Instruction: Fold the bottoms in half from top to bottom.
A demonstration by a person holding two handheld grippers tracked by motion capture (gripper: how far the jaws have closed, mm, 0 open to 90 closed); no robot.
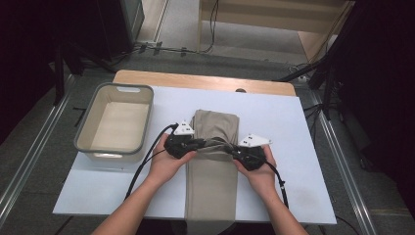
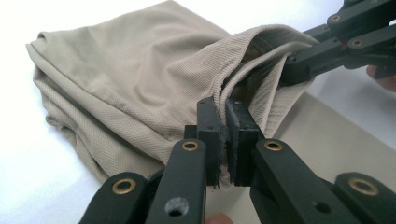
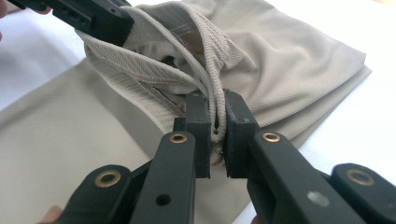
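Observation:
A beige knit garment [image 1: 211, 181] lies lengthwise on the white board [image 1: 293, 142], its far part folded back into a bunched layer [image 1: 215, 125]. My left gripper [image 1: 198, 144] is shut on the left edge of that folded layer, the cloth pinched between its pads [image 2: 223, 109]. My right gripper [image 1: 235, 151] is shut on the stitched hem at the right edge [image 3: 215, 105]. Between the two grippers the hem is stretched and slightly raised. The right gripper [image 2: 336, 42] shows at the upper right of the left gripper view. The left gripper [image 3: 88, 16] shows at the upper left of the right gripper view.
A grey rectangular bin [image 1: 147, 122] stands on the board to the left of the garment. A wooden table edge [image 1: 205, 81] runs behind the board. Black cables trail from both grippers toward the near edge. Dark stands and floor cables surround the table.

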